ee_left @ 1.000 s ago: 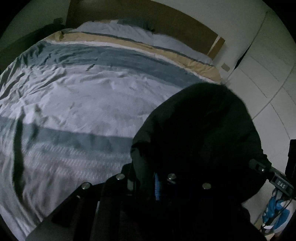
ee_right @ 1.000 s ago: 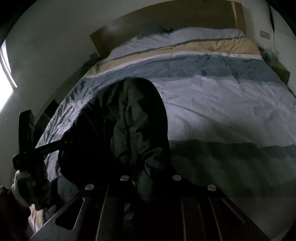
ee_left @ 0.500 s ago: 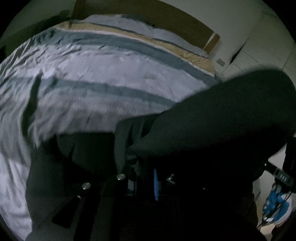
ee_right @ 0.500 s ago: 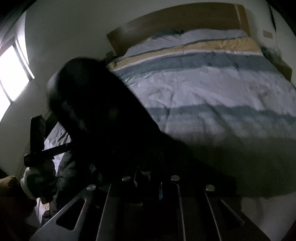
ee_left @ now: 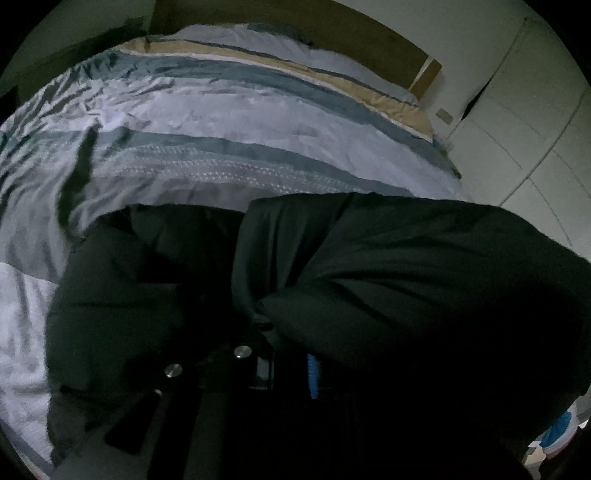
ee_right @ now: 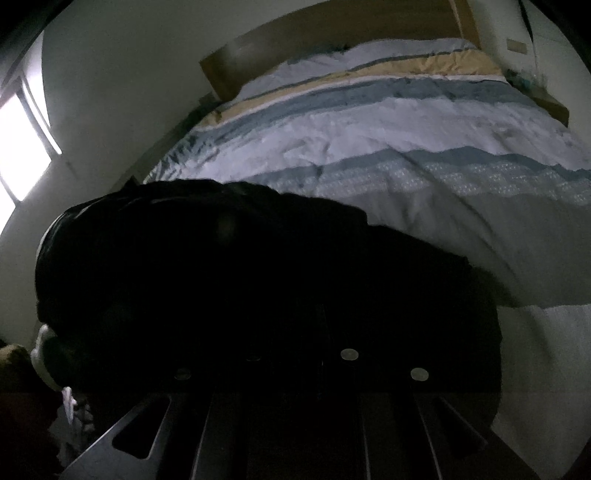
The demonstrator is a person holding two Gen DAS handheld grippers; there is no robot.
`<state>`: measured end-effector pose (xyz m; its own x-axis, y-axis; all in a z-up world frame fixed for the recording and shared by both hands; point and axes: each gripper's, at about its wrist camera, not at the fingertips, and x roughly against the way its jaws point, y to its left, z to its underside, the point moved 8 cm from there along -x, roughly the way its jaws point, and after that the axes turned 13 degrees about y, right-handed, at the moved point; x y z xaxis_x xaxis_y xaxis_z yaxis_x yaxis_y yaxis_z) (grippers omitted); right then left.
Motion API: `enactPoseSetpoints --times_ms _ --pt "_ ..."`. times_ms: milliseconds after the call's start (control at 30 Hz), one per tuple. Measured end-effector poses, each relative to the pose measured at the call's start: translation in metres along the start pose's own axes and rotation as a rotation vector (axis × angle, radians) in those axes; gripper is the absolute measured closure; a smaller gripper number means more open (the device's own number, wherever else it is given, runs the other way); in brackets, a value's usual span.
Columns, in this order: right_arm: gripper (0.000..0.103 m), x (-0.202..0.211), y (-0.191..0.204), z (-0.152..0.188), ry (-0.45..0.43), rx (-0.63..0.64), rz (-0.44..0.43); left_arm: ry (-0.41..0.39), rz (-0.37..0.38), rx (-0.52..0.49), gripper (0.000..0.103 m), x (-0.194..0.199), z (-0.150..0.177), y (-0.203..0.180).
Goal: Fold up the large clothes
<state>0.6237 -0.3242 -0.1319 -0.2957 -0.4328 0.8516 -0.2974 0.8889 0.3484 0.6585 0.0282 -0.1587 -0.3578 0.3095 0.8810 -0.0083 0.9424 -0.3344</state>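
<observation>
A: Where is the black jacket (ee_left: 388,280) lying?

B: On the striped duvet (ee_left: 221,122), at the end farthest from the wooden headboard (ee_left: 295,26). It spreads as one dark, puffy mass across the near edge of the duvet, with one thick fold bulging up on the side toward the white wardrobe (ee_left: 535,110).

A: And the grippers?

B: The left gripper (ee_left: 258,325) is buried in the bunched cloth; its jaws are opening a little, with jacket fabric between them. The right gripper (ee_right: 321,332) sits under the jacket (ee_right: 240,277) too. I can't see its tips in the dark, but its fingers are pressed nearly together, pinching the fabric as far as I can judge.

A: How far along is the fold?

B: Early, I'd say. The jacket is on the bed but rumpled; no neat edges show. Flattening and every real fold look left to do.
</observation>
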Motion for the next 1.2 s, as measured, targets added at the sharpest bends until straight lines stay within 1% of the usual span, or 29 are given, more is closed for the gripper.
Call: enactPoseSetpoints --times_ms 67,167,233,300,400,467,567,633,667,700,733,833,933,967,1100,1200 --pt "0.088 0.004 0.001 0.000 -0.010 -0.005 -0.005 0.000 -0.003 -0.007 0.089 0.006 0.002 0.000" --pt "0.077 0.009 -0.001 0.002 -0.008 0.002 0.001 0.004 -0.010 -0.019 0.088 0.012 0.004 0.002" --pt "0.058 0.012 -0.003 0.006 -0.004 -0.005 0.007 0.006 -0.009 -0.023 0.087 0.018 0.006 0.003" --pt "0.056 0.018 -0.004 0.010 -0.001 -0.007 0.008 0.007 -0.015 -0.033 0.084 0.026 0.010 0.005" --pt "0.052 0.033 -0.001 0.018 0.008 0.016 0.032 0.004 -0.041 -0.061 0.084 0.047 0.019 0.010" --pt "0.052 0.045 0.000 0.019 0.005 0.031 0.042 -0.005 -0.053 -0.078 0.084 0.061 0.020 0.012" --pt "0.052 0.066 0.002 0.014 -0.011 0.047 0.054 -0.031 -0.056 -0.071 0.083 0.082 0.010 0.019" --pt "0.052 0.081 0.003 0.003 -0.036 0.055 0.067 -0.055 -0.058 -0.066 0.082 0.094 -0.004 0.021" --pt "0.051 0.085 0.004 -0.003 -0.045 0.059 0.069 -0.063 -0.060 -0.063 0.076 0.097 -0.013 0.022" --pt "0.050 0.090 0.006 -0.013 -0.056 0.067 0.070 -0.068 -0.063 -0.060 0.066 0.099 -0.019 0.021" --pt "0.049 0.091 0.008 -0.022 -0.063 0.076 0.074 -0.079 -0.065 -0.060 0.064 0.099 -0.031 0.019" --pt "0.046 0.083 0.019 -0.056 -0.076 0.103 0.090 -0.095 -0.059 -0.088 0.064 0.092 -0.060 0.004" --pt "0.041 0.065 0.030 -0.084 -0.081 0.126 0.094 -0.088 -0.046 -0.102 0.064 0.072 -0.083 -0.013" --pt "0.041 0.059 0.033 -0.091 -0.081 0.131 0.091 -0.084 -0.043 -0.107 0.064 0.065 -0.087 -0.019" --pt "0.041 0.025 0.048 -0.113 -0.069 0.142 0.070 -0.056 -0.043 -0.136 0.064 0.034 -0.096 -0.039" --pt "0.040 0.000 0.057 -0.115 -0.041 0.154 0.062 -0.028 -0.045 -0.178 0.064 0.013 -0.090 -0.053"
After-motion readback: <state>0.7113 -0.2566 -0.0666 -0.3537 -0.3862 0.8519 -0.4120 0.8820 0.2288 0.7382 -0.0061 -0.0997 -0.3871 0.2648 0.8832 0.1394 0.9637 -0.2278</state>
